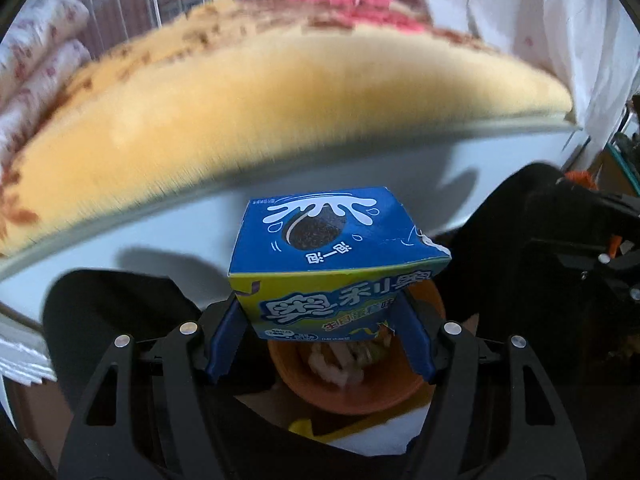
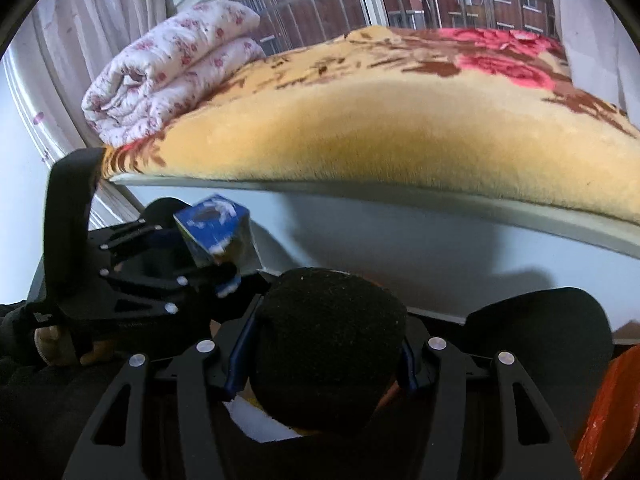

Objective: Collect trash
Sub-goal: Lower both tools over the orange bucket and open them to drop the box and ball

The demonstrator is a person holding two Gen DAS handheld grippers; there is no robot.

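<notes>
Presently gripping a blue cookie box with the left gripper, blue fingers pressed on its two sides near the lower end, seen dead centre in the left wrist view. Holding it in the air, tilted, over an orange bowl of food scraps at 6 o'clock, with a white bed panel behind and a yellow flowered blanket across 12 o'clock. Seen from the right wrist view at 9 o'clock: the same box, with one corner pointing up.

Closed, by the look of it, with the right gripper around a black fuzzy lump, possibly the rim of a rubbish bag; hard to say which. More of that black stuff at 3 o'clock. Cannot see a bag mouth plainly in either view.

Risks, as a judgement:
- Crushing or squirting the box out, since thin card gives way under a hard pinch and the grip sits low on it.
- Dropping it into the bowl rather than the bag, if released here, directly above the scraps.
- Knocking the bowl and spilling food, if lowered carelessly.
- Letting the black rim slip from the right side's hold, closing the opening just as the box arrives.
- Bumping the two tools together, working this near each other.

Better to move clear of the bowl before letting go.
</notes>
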